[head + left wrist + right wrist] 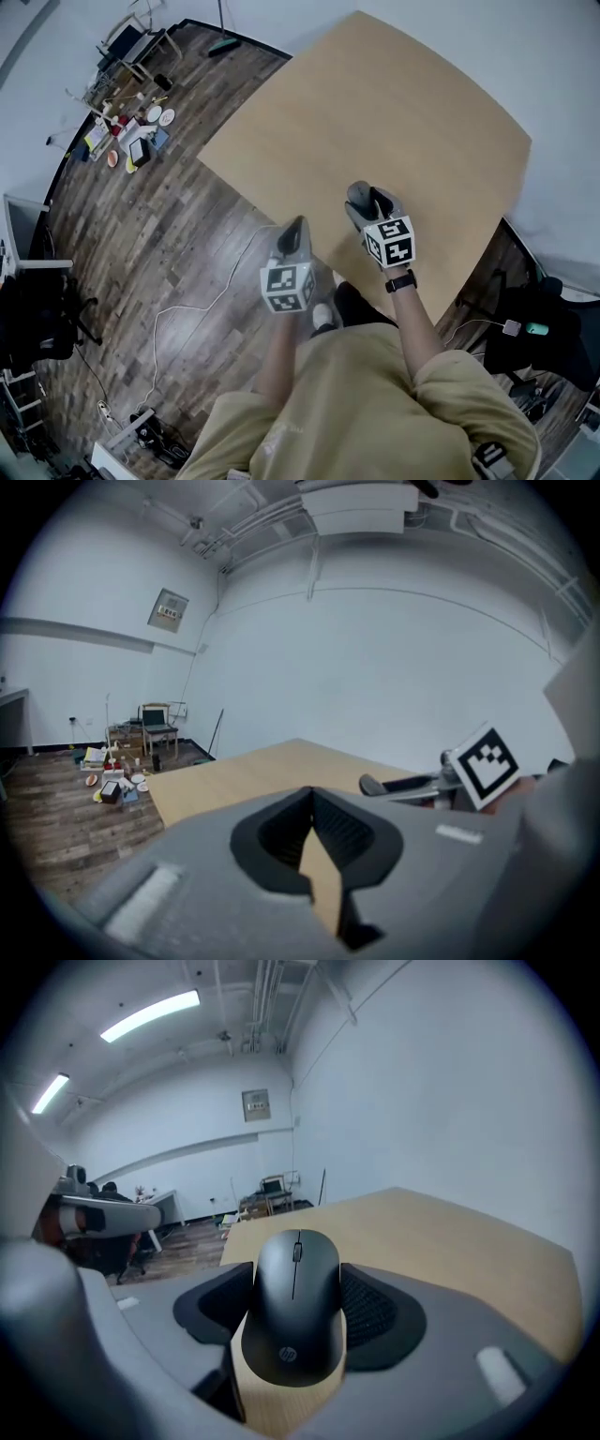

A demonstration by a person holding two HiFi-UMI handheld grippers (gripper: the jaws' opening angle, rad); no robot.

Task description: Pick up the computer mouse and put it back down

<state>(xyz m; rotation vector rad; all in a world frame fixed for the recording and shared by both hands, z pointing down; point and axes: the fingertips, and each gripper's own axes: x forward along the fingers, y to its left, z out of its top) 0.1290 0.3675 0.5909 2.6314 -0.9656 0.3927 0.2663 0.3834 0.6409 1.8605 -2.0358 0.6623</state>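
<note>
A black computer mouse (297,1307) sits between the dark pads of my right gripper (297,1274), which is shut on its sides and holds it in the air above the light wooden table (450,1241). In the head view the right gripper (370,202) hovers over the table's near edge (375,103); the mouse is hard to make out there. My left gripper (293,230) is beside it, off the table's left edge, above the floor. Its pads (281,841) meet at the tips with nothing between them. The right gripper's marker cube (483,766) shows in the left gripper view.
Small items lie scattered on the wood floor (136,131) at the far left near a chair (141,37). A white cable (187,309) runs across the floor. Dark office chairs stand at the left (37,309) and right (534,337).
</note>
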